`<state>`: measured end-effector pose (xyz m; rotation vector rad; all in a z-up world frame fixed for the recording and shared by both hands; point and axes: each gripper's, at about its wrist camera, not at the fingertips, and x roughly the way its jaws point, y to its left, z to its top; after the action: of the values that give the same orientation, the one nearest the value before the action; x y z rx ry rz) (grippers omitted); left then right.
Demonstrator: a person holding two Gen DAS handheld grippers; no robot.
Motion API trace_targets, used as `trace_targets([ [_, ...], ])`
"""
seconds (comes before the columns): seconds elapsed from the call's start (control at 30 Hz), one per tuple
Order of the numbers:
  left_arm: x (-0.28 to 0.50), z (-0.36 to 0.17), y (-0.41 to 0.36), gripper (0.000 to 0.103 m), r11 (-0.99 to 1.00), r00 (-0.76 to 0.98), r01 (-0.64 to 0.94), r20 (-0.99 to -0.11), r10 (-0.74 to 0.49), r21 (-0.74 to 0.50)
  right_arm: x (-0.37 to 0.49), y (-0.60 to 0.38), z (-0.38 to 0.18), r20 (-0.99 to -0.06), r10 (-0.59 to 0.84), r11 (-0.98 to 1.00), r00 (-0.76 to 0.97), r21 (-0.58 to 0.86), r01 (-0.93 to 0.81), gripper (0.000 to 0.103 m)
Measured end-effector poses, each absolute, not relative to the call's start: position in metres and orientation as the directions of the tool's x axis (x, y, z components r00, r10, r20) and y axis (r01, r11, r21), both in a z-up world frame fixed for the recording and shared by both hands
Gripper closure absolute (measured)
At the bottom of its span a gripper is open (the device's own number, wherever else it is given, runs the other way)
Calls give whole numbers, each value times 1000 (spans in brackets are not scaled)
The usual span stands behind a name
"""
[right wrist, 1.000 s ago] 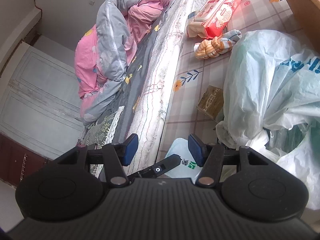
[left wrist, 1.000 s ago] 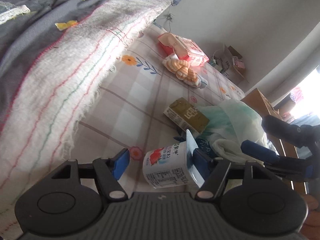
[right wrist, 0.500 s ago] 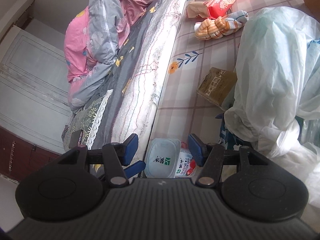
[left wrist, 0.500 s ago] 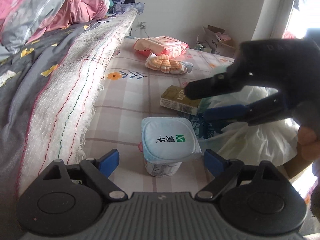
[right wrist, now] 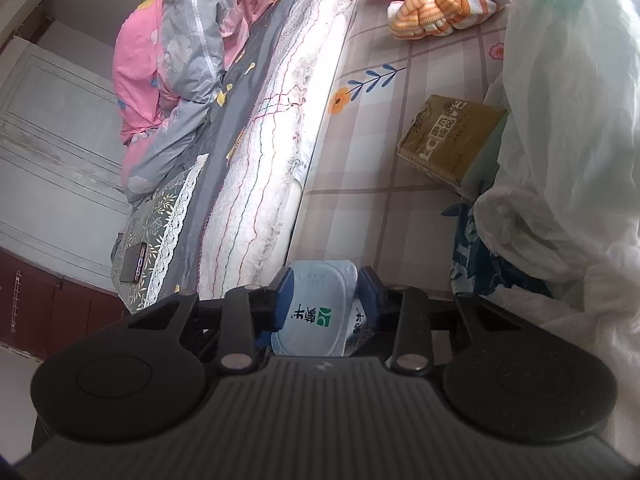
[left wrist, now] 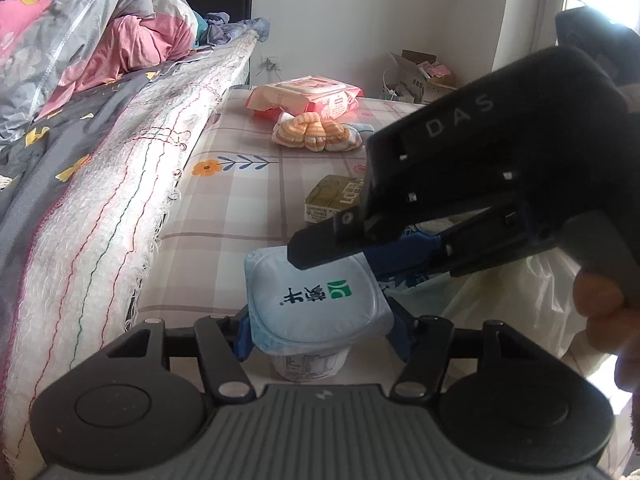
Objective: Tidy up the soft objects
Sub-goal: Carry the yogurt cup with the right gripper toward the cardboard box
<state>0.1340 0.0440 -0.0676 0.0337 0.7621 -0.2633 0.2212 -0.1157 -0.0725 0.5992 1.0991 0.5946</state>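
Now both hand-held grippers, L [left wrist: 322,330] & R [right wrist: 326,300], closing on yogurt cup [left wrist: 316,300].

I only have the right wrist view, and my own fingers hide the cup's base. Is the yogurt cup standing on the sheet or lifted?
Observer: It is upright. The yogurt cup looks to have its base down on the checked sheet.
Operator: Where is the left gripper?
Observer: The left gripper is closing from the near side, with its pads at the lid's rim on either side.
Operator: How does mine sit from there?
Observer: The right gripper comes in from the right, closing, with one finger lying over the lid's far edge.
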Motion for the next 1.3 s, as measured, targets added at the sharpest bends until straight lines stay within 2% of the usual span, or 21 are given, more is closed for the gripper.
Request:
trace_targets([
  [0.07,132,-66,45,39,967,694,245,-684,-225,-70,220,-115,-72,-630,696,703,344,695,-151,76],
  [0.23,123,-49,43,39,969,717,239,-663,-217,-59,212,-119,-61,-606,713,686,351,707,-174,77],
  [0.47,112,12,18,39,958,772,284,-586,-245,-26,190,-144,-10,-519,748,641,415,726,-247,77],
  [0.63,112,50,-37,39,918,784,396,-525,-332,9,166,-201,37,-435,723,638,536,719,-277,77],
  [0.77,116,64,-93,39,860,739,510,-506,-445,-11,146,-261,63,-413,663,670,625,699,-250,76],
  [1.0,136,49,-189,39,736,546,666,-590,-595,-125,124,-380,62,-490,565,707,664,702,-84,75],
  [1.3,164,-1,-243,39,685,311,686,-752,-582,-247,115,-459,-5,-578,595,624,558,770,131,74],
])
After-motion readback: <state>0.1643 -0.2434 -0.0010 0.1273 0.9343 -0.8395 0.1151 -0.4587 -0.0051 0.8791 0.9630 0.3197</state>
